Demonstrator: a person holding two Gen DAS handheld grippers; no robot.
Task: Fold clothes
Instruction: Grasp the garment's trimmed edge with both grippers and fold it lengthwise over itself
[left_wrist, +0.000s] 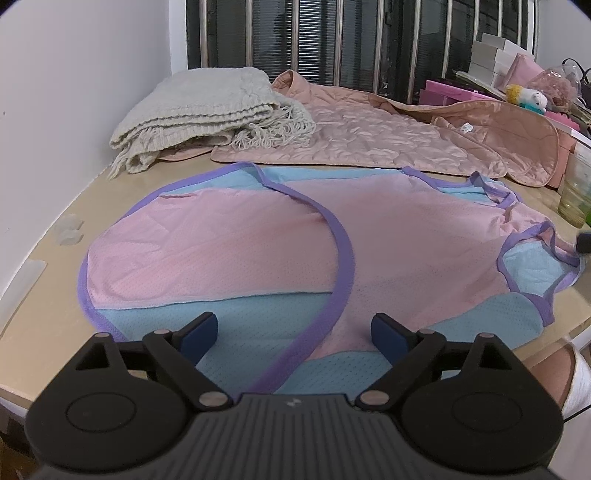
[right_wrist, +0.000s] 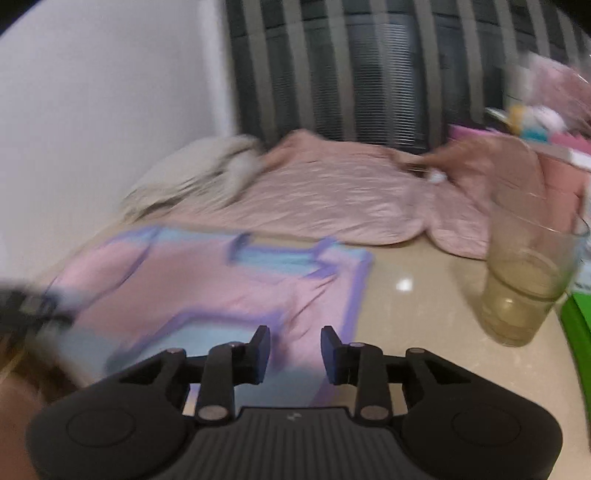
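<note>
A pink and light-blue mesh vest with purple trim (left_wrist: 258, 240) lies spread flat on the beige table (left_wrist: 48, 314). My left gripper (left_wrist: 294, 332) hovers over the vest's near blue hem, jaws wide open, nothing between the pads. The right wrist view is blurred. There the vest (right_wrist: 207, 288) shows its armhole and shoulder end, and my right gripper (right_wrist: 295, 350) stands over that near right corner. Its jaws are narrowed but keep a clear gap, and the cloth lies below them, not pinched.
A folded grey knit blanket (left_wrist: 207, 107) and a quilted pink jacket (left_wrist: 369, 136) lie behind the vest. A glass of yellowish liquid (right_wrist: 524, 280) stands close to the right, beside something green (right_wrist: 576, 332). Boxes and a plush toy (left_wrist: 524, 98) crowd the back right. A white wall bounds the left.
</note>
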